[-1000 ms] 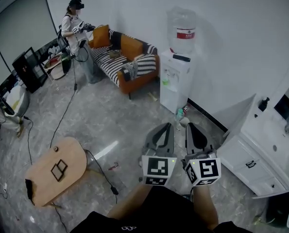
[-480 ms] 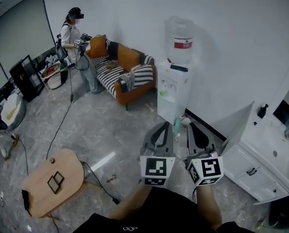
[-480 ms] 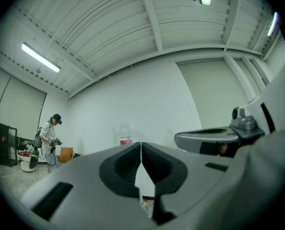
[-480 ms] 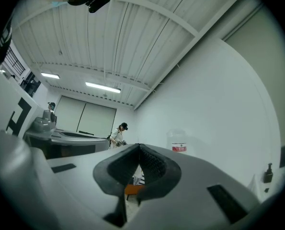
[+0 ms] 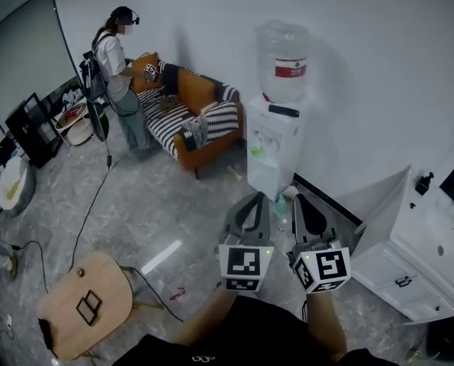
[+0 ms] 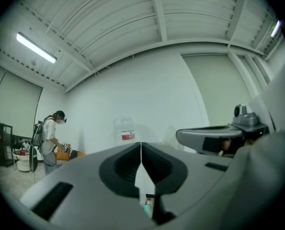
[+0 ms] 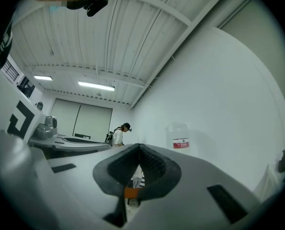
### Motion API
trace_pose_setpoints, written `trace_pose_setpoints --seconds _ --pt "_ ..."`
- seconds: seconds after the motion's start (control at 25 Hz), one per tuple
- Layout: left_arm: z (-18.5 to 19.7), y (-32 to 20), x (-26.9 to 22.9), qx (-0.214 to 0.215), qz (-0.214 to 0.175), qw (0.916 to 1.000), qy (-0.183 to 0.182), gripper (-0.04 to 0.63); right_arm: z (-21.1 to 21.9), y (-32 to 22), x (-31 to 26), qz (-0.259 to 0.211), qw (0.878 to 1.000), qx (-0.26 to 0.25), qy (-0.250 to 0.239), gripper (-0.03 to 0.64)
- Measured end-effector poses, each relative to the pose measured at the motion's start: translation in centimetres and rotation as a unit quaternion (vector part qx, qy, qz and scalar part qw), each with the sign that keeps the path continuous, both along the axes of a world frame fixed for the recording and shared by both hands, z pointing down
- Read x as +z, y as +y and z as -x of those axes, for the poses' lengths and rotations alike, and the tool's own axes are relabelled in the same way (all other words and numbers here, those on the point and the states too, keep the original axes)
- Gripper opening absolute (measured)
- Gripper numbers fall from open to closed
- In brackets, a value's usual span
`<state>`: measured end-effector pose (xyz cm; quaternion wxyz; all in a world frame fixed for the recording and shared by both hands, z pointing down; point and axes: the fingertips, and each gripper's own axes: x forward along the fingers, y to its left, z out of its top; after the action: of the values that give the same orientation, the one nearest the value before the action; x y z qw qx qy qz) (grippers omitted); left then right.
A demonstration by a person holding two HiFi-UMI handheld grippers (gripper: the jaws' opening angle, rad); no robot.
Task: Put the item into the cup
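I've carried the rig toward the far wall. The dispenser (image 5: 276,139) has come nearer. The bottle (image 5: 278,203) on the floor was ahead of my left gripper (image 5: 259,203) and right gripper (image 5: 299,203) a second ago and now shows between their tips. The wooden surface (image 5: 66,311) has slid to the near left, partly cut off, and the cabinet (image 5: 433,258) has slid out toward the right edge. The person (image 5: 118,67) has stepped up to the sofa (image 5: 192,117) and now leans over its cushions.
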<state>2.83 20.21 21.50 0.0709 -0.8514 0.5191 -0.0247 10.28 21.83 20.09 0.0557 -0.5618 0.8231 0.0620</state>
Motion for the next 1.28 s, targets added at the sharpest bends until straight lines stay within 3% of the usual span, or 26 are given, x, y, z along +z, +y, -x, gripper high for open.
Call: trace_pose_setpoints --seconds 0.48,0.88,1.28 --pt "2.0 -17.5 1.9 0.011 0.059 0.9982 -0.001 0.014 1.7 -16.1 0.7 0.035 0.999 0.008 -0.013 0.01" --pt "5.5 -33.7 1.5 0.007 0.053 0.9986 0.007 0.014 5.9 -32.8 0.3 0.043 0.999 0.008 0.01 0.009" --pt "6.1 -40.9 2.6 0.028 0.077 0.9965 -0.016 0.014 7.2 -40.3 2.5 0.067 0.997 0.029 -0.014 0.009"
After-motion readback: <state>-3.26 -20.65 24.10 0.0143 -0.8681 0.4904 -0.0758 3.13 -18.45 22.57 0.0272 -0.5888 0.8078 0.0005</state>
